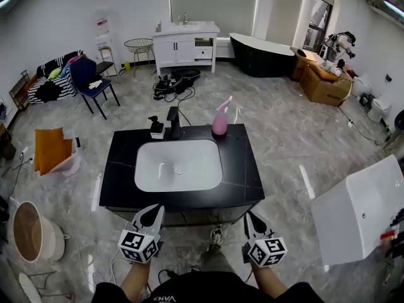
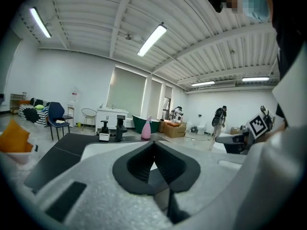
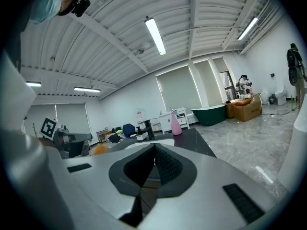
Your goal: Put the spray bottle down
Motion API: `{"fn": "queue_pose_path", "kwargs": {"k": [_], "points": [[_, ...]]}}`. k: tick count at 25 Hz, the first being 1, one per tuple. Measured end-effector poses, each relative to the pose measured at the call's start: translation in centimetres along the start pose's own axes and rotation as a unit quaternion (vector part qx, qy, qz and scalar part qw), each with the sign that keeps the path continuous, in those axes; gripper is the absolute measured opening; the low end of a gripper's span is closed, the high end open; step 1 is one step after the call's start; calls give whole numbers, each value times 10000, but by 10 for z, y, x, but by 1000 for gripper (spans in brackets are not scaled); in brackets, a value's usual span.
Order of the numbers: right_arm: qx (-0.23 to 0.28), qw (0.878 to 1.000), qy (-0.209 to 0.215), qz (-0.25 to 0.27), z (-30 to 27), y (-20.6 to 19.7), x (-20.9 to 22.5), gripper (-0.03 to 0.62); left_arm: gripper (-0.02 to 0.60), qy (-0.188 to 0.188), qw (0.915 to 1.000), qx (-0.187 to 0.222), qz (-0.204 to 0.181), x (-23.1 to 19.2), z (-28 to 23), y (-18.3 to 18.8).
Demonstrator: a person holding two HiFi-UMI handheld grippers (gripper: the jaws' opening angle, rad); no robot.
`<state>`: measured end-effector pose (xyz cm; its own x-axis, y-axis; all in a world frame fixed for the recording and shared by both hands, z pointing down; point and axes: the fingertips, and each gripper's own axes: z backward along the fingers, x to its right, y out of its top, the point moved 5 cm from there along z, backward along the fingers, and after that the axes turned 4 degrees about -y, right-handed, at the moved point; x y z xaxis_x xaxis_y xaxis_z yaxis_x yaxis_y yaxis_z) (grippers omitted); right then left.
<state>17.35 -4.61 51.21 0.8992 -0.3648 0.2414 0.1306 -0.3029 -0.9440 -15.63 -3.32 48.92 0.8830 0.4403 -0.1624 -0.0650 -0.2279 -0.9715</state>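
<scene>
Pink spray bottle standing upright behind sink basin, untouched. Left gripper, right gripper hanging clenched, empty, before sink basin. Placement seeming complete; advising no bumping bottle.

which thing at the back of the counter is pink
The spray bottle, rightmost of the three; the faucet and soap dispenser left of it are mostly black.

**Far edge crowded, sides lying open**

A soap dispenser and a black faucet are standing just beside each other along the far edge of the counter, left of its middle. A pink spray bottle is blocking the same edge further right, leaving a gap between itself and the faucet. The sunken white basin is filling the centre. Bare black strips are running along the left, right and near edges.
</scene>
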Motion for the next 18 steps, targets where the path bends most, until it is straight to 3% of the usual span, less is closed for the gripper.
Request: {"fn": "queue_pose_path", "kwargs": {"k": [6,18], "points": [[-120,9998,131,71,29,-16,-28,0,11,325,9991,128,250,12,61,-16],[-450,9982,247,315,71,-43,-62,-2,11,351,9988,190,271,36,127,-30]]}}
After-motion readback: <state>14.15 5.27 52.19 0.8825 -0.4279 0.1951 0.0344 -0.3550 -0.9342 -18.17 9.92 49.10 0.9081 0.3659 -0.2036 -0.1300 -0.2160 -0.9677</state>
